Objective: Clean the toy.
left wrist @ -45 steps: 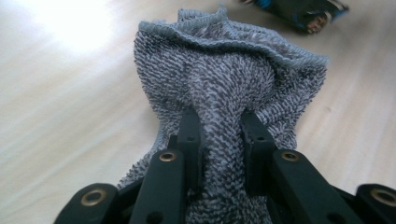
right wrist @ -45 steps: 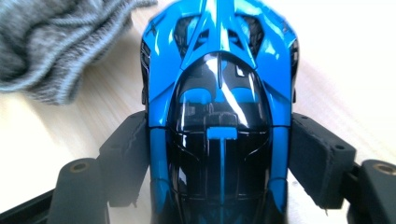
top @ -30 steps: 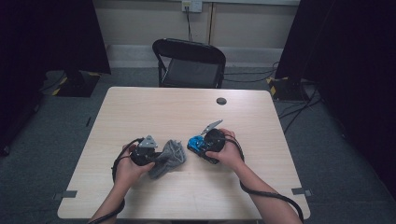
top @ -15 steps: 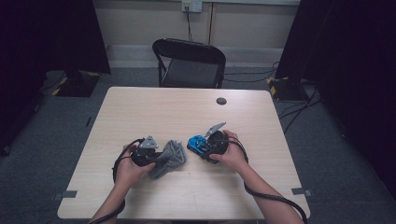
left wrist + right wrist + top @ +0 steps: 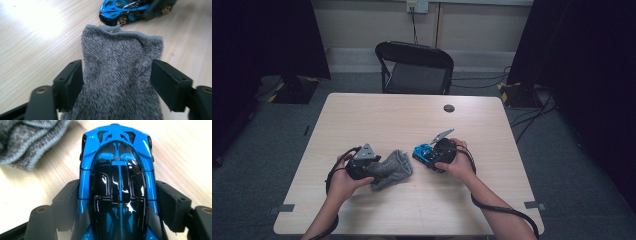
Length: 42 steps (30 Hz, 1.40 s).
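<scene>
The left tongs (image 5: 374,168) are clamped on a grey sock (image 5: 120,75): in the left gripper view the fabric bulges between the two black jaws, which press into it from both sides, and its cuffed end stands up just ahead of them. The right tongs (image 5: 428,156) are clamped on a blue toy car (image 5: 117,177): in the right gripper view the jaws sit against the car's two flanks about midway along its body, with its nose pointing away from them.

From above, both things lie low on the surface (image 5: 382,120), between the two pairs of tongs. The sock (image 5: 391,169) trails out ahead of the left tongs towards the car (image 5: 422,151), and the two are near one another but apart. In the left gripper view the car (image 5: 125,10) sits just beyond the sock's cuff; in the right gripper view the sock (image 5: 27,140) lies off to one side of the car's nose.

As a judgement, the picking-up part looks done on both sides: each pair of tongs has a firm hold. What seems left is bringing the two together, most likely working the car into the sock's mouth or wrapping it. The cuff does not look held open, so that step has not begun. Whether either thing is lifted clear of the surface cannot be told.
</scene>
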Tool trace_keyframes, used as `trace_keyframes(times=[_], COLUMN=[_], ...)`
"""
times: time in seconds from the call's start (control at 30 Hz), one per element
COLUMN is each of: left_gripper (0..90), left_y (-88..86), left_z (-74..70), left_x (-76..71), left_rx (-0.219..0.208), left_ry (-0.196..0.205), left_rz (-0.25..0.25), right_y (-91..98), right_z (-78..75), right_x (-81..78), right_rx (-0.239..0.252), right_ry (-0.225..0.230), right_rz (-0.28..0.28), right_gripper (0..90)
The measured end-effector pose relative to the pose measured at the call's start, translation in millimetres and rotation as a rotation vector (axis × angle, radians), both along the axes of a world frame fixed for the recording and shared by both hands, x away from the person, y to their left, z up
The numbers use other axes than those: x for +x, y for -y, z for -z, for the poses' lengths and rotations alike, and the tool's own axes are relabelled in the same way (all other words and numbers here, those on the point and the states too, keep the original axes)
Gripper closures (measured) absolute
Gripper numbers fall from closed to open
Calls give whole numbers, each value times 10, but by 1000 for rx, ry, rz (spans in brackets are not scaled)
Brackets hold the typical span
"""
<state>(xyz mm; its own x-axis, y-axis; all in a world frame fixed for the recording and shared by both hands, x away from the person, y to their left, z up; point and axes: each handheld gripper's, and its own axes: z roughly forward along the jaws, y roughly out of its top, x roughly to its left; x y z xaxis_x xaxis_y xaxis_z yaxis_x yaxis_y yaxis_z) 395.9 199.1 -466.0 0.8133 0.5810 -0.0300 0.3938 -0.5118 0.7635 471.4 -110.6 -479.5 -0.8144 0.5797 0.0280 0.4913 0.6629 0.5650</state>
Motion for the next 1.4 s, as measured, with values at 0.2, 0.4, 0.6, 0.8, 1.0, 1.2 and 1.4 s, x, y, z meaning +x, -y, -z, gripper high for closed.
trace_keyframes(times=[0.2,0.4,0.6,0.8,1.0,1.2,1.4], left_gripper=[245,240,245,248,248,248,248], left_y=[69,132,167,170,165,162,163], left_z=[89,137,196,203,206,214,216], left_x=[-21,-7,-3,-5,0,4,1], left_rx=[34,63,96,93,88,80,84], left_ry=[-26,-26,-27,-30,-34,-32,-29], left_rz=[50,69,76,74,76,75,76], right_y=[5,48,91,113,119,32,-23], right_z=[-76,-68,-121,5,30,-7,70], right_x=[11,0,-10,-55,-52,-26,-40], right_rx=[-13,19,31,28,8,-1,-28], right_ry=[7,3,13,6,11,35,51], right_rz=[-3,3,3,-3,-31,-36,-28], right_gripper=[283,283,283,281,274,232,224])
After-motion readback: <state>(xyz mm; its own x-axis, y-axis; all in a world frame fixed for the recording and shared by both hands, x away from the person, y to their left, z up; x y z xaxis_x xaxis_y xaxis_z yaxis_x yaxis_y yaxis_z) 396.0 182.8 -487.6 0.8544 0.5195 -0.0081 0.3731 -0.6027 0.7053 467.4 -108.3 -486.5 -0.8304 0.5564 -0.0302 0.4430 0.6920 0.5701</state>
